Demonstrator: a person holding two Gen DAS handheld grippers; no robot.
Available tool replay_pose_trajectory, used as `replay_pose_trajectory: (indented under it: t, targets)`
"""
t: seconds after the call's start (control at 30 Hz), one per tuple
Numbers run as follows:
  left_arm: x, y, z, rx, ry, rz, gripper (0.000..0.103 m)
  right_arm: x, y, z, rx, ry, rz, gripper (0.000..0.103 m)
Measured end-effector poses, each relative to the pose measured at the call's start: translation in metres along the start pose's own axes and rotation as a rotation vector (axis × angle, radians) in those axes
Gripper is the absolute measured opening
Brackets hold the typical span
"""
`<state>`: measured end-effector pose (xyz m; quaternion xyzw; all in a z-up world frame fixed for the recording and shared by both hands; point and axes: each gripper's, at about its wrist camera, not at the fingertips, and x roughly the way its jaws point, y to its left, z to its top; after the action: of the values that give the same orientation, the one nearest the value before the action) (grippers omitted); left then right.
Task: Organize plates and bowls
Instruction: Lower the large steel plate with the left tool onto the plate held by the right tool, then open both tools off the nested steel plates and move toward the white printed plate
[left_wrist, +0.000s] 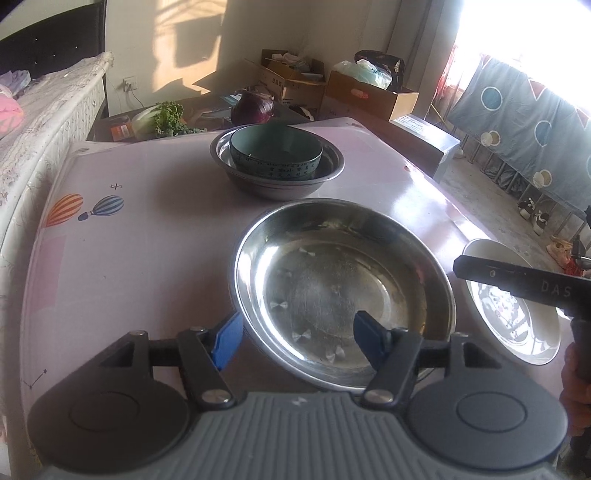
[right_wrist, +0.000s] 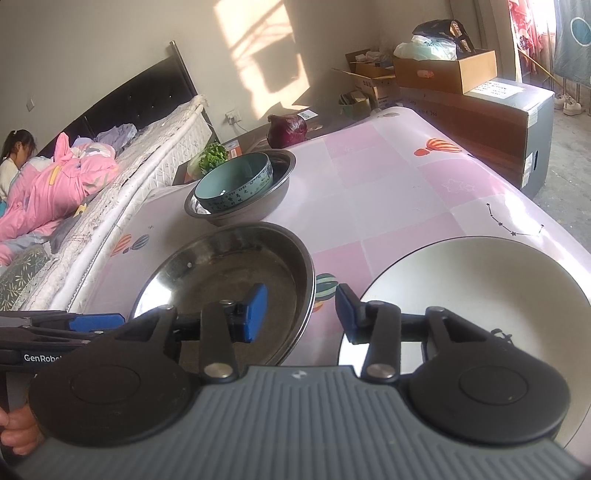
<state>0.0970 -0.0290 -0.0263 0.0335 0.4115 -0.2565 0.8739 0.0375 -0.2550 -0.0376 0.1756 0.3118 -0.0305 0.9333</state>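
I am looking down my left gripper (left_wrist: 297, 341): its jaws are standing spread, straddling the near rim of the wide, shallow stainless-steel pan (left_wrist: 343, 291) without pinching it, one blue pad outside the rim at eight o'clock and the other over the pan's floor. The pan is resting on the pink patterned tabletop (left_wrist: 147, 229). At twelve o'clock, well apart, a teal ceramic bowl (left_wrist: 276, 155) is sitting inside a round steel basin (left_wrist: 277, 181). At three o'clock, just beside the pan, the white ceramic plate (left_wrist: 517, 314) is lying flat. My right gripper (right_wrist: 301, 314) is also holding its jaws apart and empty: the left pad is hanging over the pan, the right pad at the plate's near-left edge, with bare tabletop between them.
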Motion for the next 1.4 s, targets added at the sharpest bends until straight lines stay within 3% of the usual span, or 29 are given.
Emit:
replay_pose_trajectory:
  t: [0.37, 1.4]
  targets:
    - [-0.022, -0.021, 0.002, 0.063, -0.039, 0.079, 0.088, -0.029, 0.001, -0.009, 0.018, -0.024, -0.009, 0.049]
    - [-0.035, -0.050, -0.015, 0.115, -0.007, 0.118, 0.088, -0.061, -0.006, -0.031, 0.058, -0.018, 0.022, 0.053]
